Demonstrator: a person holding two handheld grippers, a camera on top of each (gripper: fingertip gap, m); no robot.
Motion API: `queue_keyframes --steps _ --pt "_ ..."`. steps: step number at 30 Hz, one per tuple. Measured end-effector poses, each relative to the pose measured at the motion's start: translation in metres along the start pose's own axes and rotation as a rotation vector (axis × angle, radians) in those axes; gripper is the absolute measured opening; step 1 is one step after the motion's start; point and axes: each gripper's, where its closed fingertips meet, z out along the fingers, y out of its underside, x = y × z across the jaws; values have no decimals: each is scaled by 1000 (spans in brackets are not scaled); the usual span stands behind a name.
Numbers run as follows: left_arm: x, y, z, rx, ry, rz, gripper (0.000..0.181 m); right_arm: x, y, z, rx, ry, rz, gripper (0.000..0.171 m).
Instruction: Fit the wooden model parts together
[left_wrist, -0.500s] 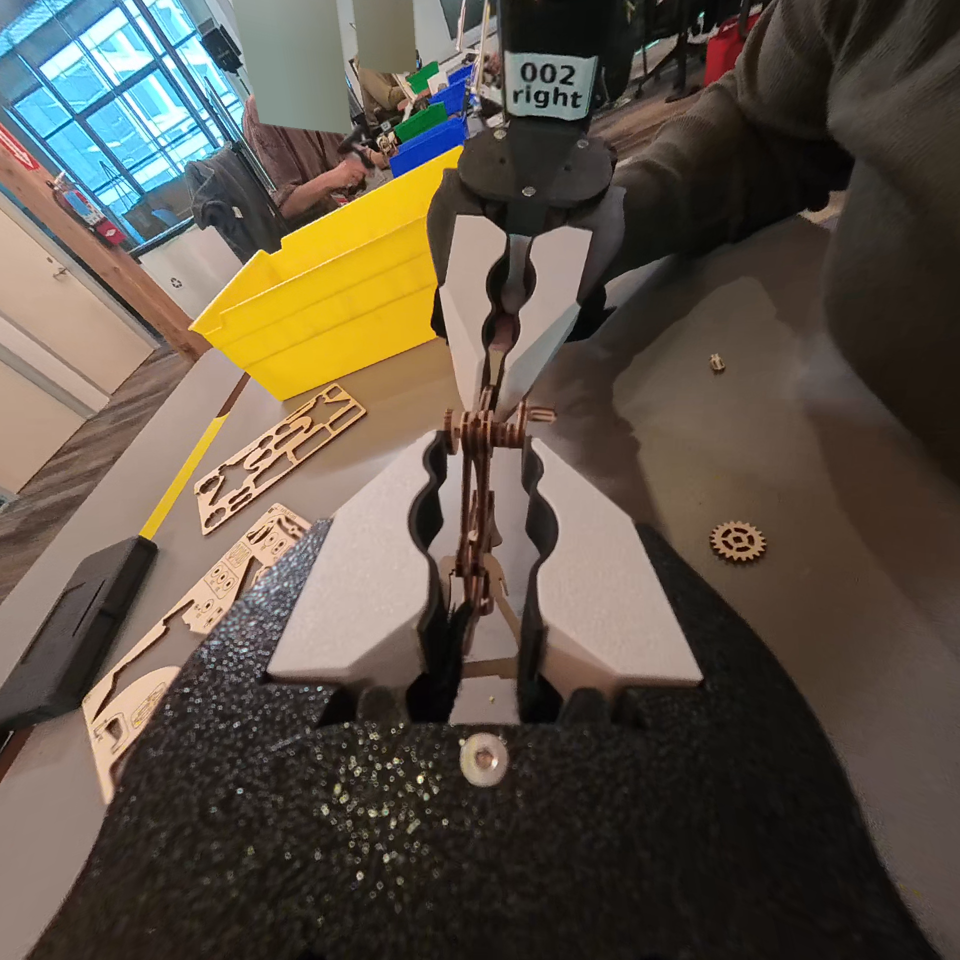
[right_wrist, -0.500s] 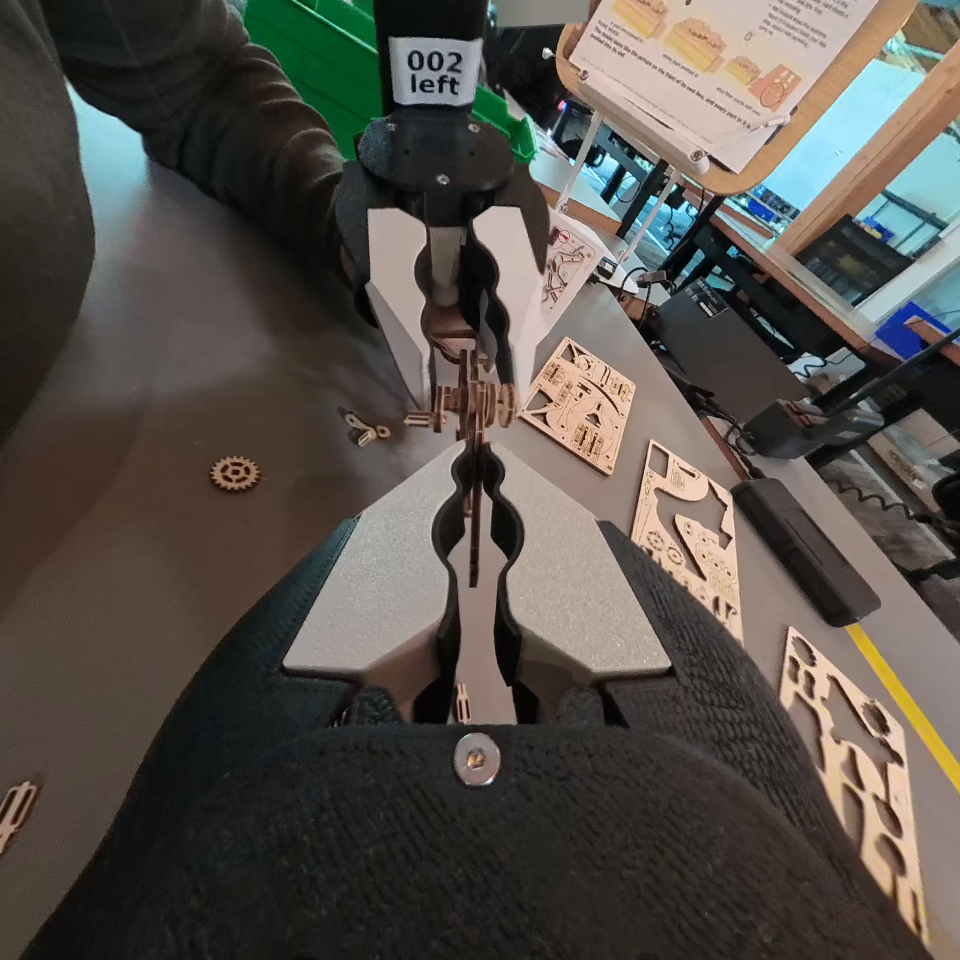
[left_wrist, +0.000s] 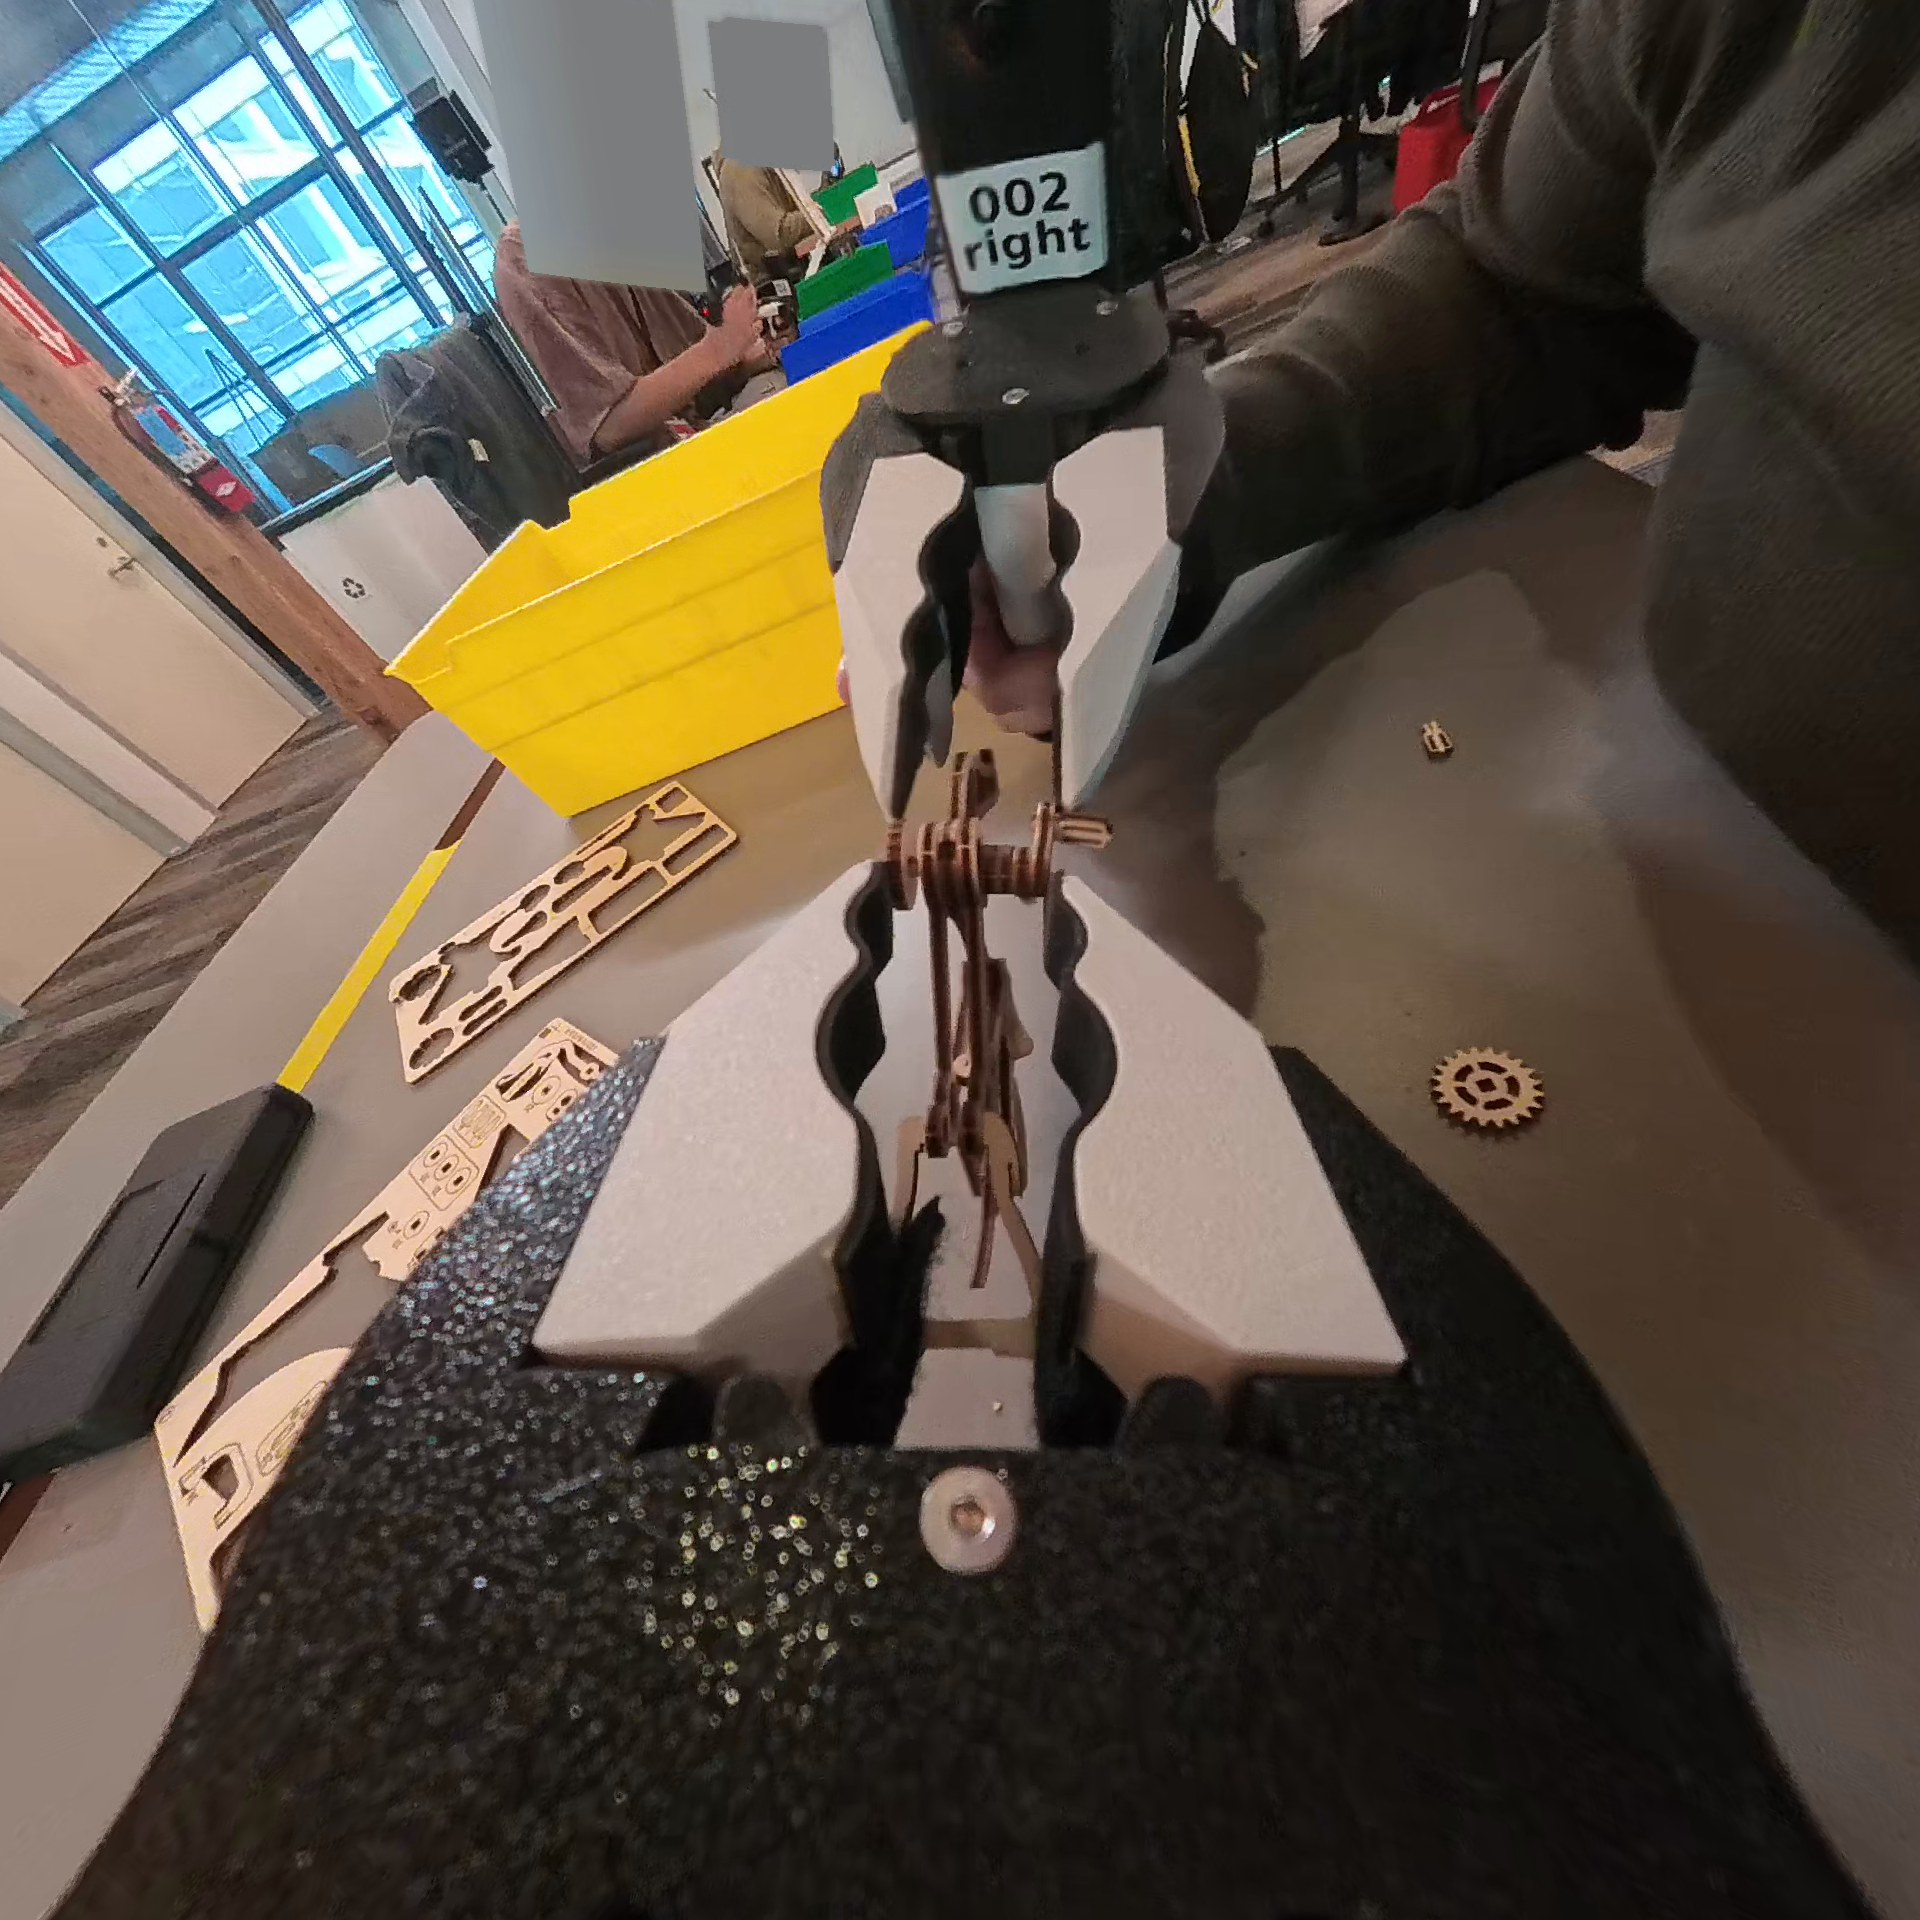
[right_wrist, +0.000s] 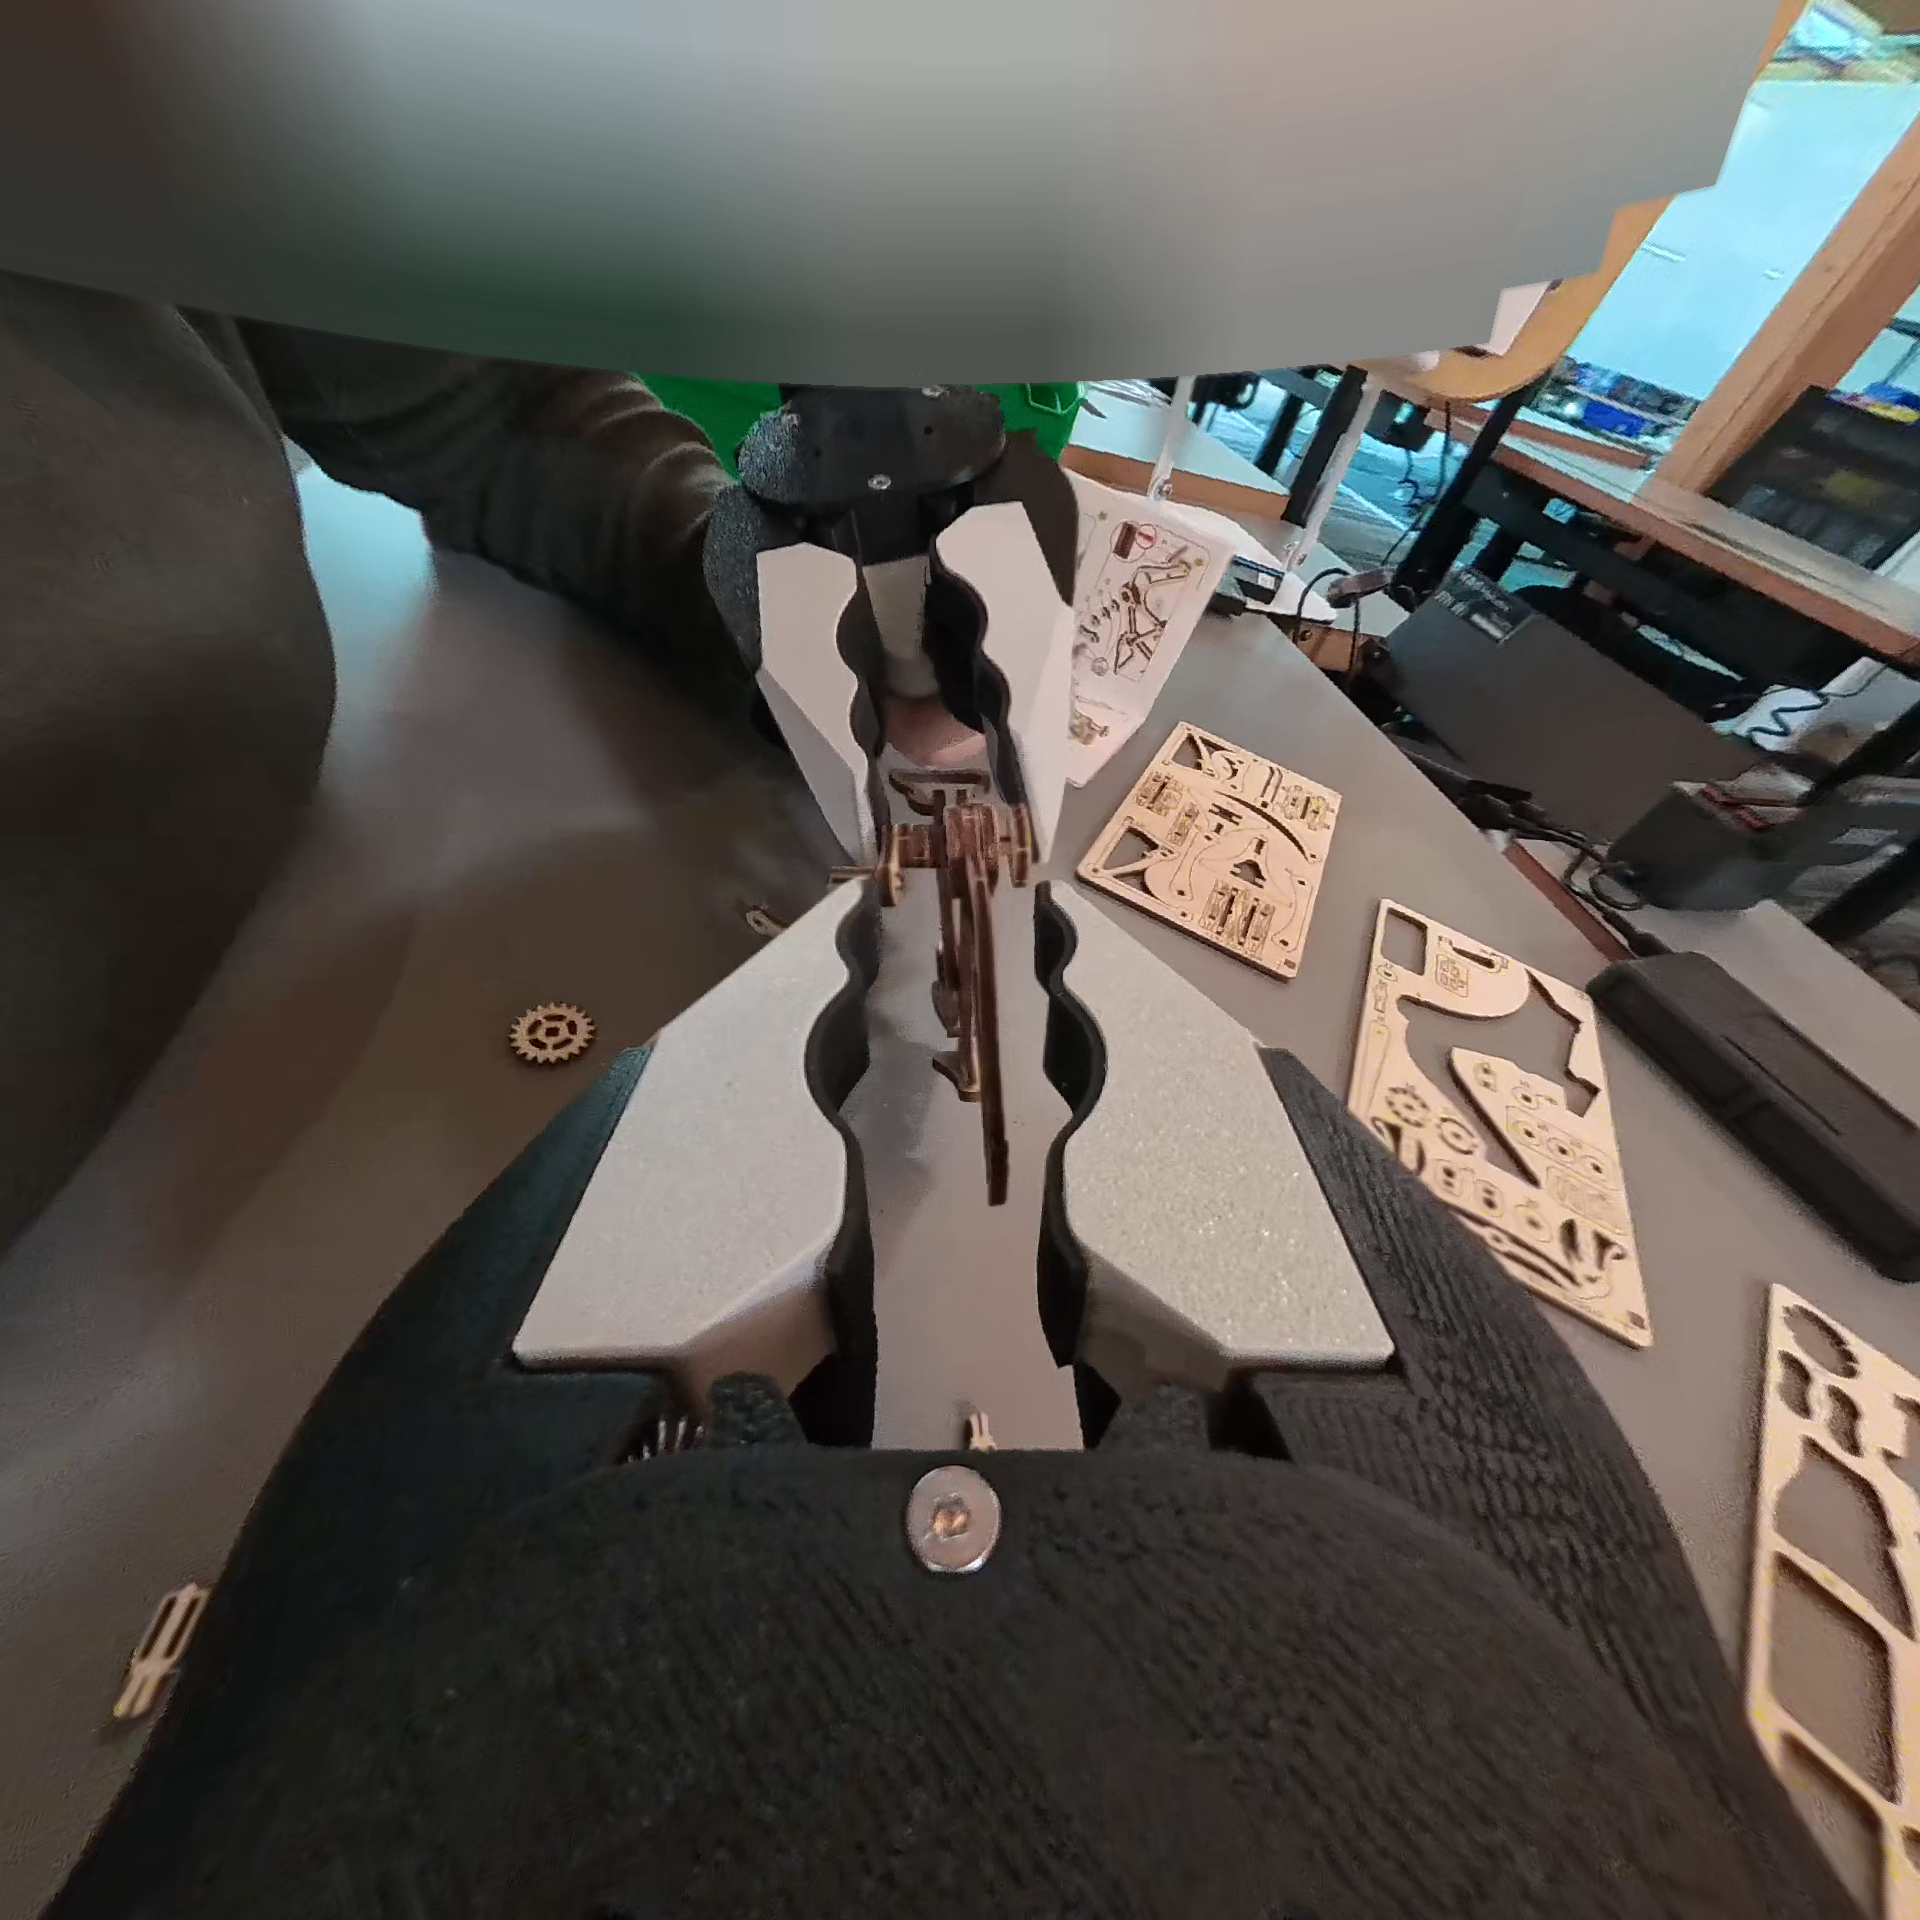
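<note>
Wooden model (left_wrist: 961, 1039) held clear of the grey table (left_wrist: 1455, 883), between two grippers set nose to nose. Clamped at its stacked round hub by the tips of the left gripper (left_wrist: 971, 894), with its flat dark-edged plates running back between those fingers without touching either. Released by the right gripper (right_wrist: 951, 914): white fingers spread wide on either side of the model's thin plate, a clear gap on both sides, fingertips just short of the hub. Short axle pin jutting sideways from the hub's end.

Lying flat on the table, near the model and to one side of it, a small wooden gear (left_wrist: 1486, 1089); farther out on the same side, a tiny loose peg piece (left_wrist: 1436, 738). On the model's other side, well apart from it, several pale punched-out plywood sheets (left_wrist: 561, 925), one with many parts left in it (right_wrist: 1210, 847), and beyond them a flat black case (left_wrist: 135, 1268). Behind the model in the left wrist view, past the sheets, a yellow bin (left_wrist: 644, 623) at the table's far edge. Propped upright beyond the model in the right wrist view, a printed instruction card (right_wrist: 1132, 623).
</note>
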Motion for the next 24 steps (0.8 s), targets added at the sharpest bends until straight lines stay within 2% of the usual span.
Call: queue_keyframes --steps 9,13,15,18,24 --pt "8 0 3 -3 34 19 27 9 -11 -12 82 -33 89 23" --pt "11 -1 4 -2 42 28 27 -3 -2 0 7 -27 -21 26" --pt "13 -1 4 2 48 29 27 -4 -1 2 -5 -19 -40 24" --pt "13 -3 4 6 42 44 27 -5 -1 3 -3 -4 -95 11" --pt "14 -4 4 5 39 58 27 -6 -3 4 -5 48 -205 11"
